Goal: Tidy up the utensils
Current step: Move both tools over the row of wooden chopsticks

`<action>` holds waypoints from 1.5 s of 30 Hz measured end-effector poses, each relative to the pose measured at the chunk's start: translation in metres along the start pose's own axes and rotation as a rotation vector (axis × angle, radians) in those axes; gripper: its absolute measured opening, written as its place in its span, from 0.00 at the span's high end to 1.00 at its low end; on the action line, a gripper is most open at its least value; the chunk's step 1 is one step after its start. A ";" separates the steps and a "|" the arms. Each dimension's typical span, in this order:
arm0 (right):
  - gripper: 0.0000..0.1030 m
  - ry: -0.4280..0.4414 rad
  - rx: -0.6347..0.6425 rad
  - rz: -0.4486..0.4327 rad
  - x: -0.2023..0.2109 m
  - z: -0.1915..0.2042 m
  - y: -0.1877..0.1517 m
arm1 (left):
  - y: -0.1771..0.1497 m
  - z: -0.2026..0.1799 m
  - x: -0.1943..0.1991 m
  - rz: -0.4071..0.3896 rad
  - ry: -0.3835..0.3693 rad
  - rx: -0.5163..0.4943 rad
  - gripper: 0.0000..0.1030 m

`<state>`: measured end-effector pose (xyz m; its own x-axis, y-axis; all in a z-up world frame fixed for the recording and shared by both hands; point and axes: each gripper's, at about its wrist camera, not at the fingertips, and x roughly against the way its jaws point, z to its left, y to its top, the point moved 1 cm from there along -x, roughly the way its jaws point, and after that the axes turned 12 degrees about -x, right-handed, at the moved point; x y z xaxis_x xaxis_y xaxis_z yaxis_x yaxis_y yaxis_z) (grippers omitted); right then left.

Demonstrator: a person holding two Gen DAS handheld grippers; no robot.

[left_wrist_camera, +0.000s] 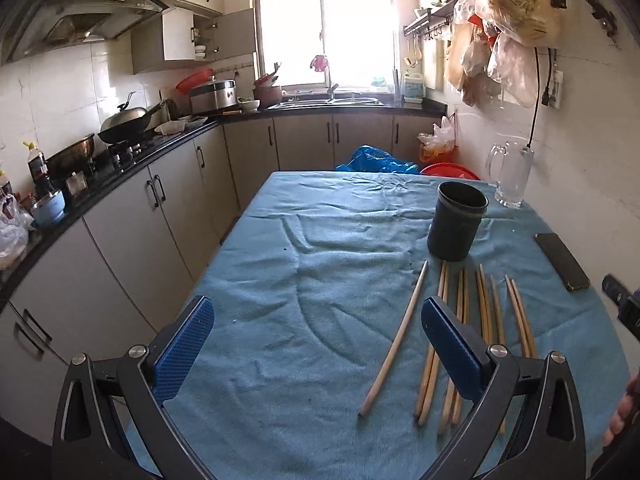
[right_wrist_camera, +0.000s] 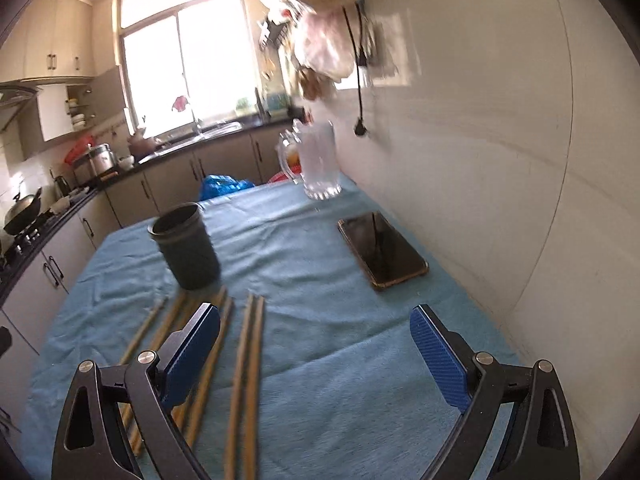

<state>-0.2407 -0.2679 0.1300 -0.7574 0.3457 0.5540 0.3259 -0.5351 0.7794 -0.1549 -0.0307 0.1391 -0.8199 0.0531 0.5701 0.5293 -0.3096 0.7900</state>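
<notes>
Chopsticks (left_wrist_camera: 452,344) lie loose in rough pairs near the worktop's near edge, one (left_wrist_camera: 396,340) apart on their left. Both the left gripper (left_wrist_camera: 316,344) and right gripper (right_wrist_camera: 316,352) hover spread wide, holding nothing. Beyond stands the dark holder cup (left_wrist_camera: 456,220), then a phone (right_wrist_camera: 382,248) and glass mug (right_wrist_camera: 318,164). Pinching one thin stick risks snagging the blue cloth (left_wrist_camera: 312,272) or rolling its neighbours.

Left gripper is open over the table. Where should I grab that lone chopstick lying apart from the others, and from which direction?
Grip the lone chopstick near its middle, coming straight down from above. It lies flat on the blue cloth, clear cloth on both sides, so the left gripper can probably straddle it crosswise. The dark cup stands just beyond its far tip.
</notes>
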 end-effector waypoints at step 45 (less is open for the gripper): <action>0.05 0.041 0.032 -0.060 0.065 0.014 -0.019 | -0.030 -0.028 0.035 0.009 -0.062 -0.107 0.00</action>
<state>-0.2887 -0.2246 0.1552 -0.7985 0.3441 0.4939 0.2965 -0.4893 0.8202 -0.2053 -0.0460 0.1287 -0.7985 0.1075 0.5924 0.5073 -0.4096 0.7582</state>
